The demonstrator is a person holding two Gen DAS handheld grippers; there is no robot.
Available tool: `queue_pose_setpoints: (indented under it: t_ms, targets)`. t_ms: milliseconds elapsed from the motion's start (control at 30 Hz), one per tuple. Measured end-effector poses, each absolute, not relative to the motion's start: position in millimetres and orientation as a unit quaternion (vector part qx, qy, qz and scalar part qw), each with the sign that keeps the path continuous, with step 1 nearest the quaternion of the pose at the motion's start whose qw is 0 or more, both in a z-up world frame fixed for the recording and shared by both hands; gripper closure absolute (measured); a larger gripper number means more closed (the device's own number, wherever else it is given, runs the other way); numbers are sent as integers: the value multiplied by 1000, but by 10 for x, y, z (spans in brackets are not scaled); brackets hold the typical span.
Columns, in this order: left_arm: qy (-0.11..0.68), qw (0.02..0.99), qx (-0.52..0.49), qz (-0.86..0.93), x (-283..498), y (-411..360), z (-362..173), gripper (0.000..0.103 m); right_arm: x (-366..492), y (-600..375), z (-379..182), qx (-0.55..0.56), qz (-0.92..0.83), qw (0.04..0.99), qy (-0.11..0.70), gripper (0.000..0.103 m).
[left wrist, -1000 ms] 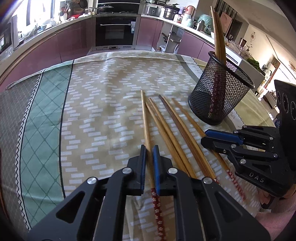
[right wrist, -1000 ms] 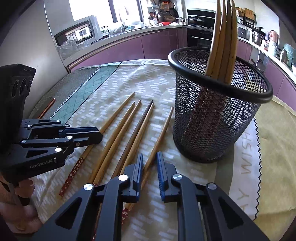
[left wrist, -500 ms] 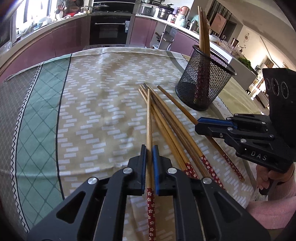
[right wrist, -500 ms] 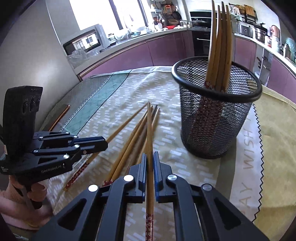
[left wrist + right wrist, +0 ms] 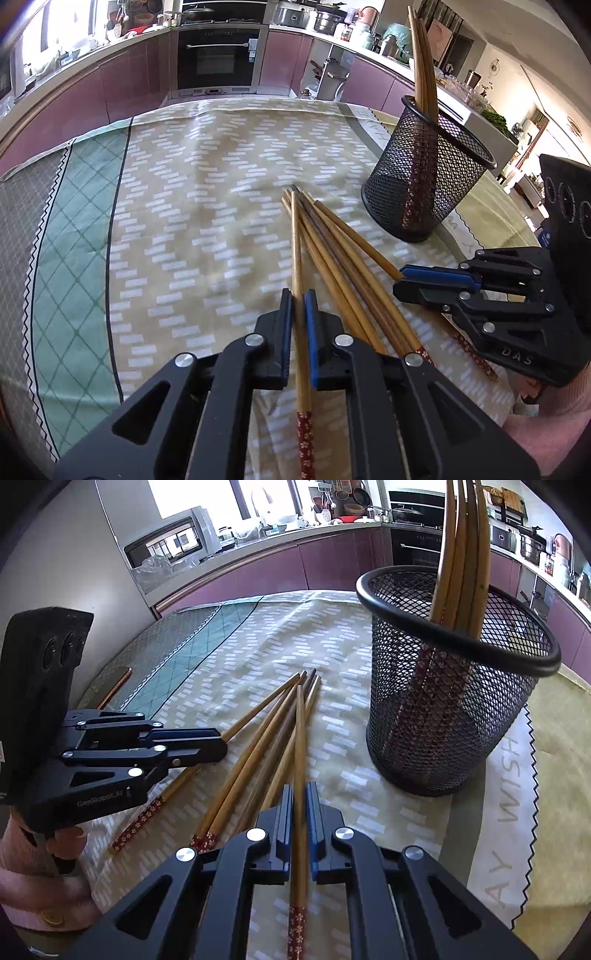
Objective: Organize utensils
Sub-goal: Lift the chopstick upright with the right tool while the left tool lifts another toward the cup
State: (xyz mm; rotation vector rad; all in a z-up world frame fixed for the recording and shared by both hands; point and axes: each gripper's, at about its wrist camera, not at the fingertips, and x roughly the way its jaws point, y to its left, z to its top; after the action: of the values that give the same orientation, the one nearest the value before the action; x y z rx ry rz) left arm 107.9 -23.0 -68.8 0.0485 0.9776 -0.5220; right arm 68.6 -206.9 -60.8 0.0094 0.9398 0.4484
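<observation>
Several wooden chopsticks (image 5: 343,266) with red patterned ends lie fanned on the tablecloth, their tips together. My left gripper (image 5: 298,306) is shut on one chopstick (image 5: 296,251), whose red end sticks out behind the fingers. My right gripper (image 5: 299,797) is shut on another chopstick (image 5: 300,738) the same way. Both held sticks slope down with their tips among the pile (image 5: 258,746). To the right stands a black mesh holder (image 5: 443,701), with several chopsticks (image 5: 461,554) upright in it. Each gripper shows in the other's view: right gripper (image 5: 400,286), left gripper (image 5: 221,744).
A patterned cloth (image 5: 184,221) with a green band covers the table. The mesh holder (image 5: 424,177) stands near the cloth's right edge. A person's hands in pink sleeves (image 5: 44,893) hold the grippers. Purple kitchen cabinets and an oven (image 5: 218,55) lie beyond the table.
The right gripper has closed on a chopstick. Both held chopsticks have come up at the handle end and swung so their tips meet the pile. The left view has drawn back from the holder.
</observation>
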Motion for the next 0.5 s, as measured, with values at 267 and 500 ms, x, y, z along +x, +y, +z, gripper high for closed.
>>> queue_pose_setpoints:
  t_ms: [267, 500]
  targets:
    - [428, 853, -15, -297, 909, -123, -309, 96, 471, -2214, -303, 17, 232, 889, 395, 97]
    - [366, 860, -64, -349, 800, 44, 270, 96, 283, -2501, 142, 45, 234, 916, 322, 97]
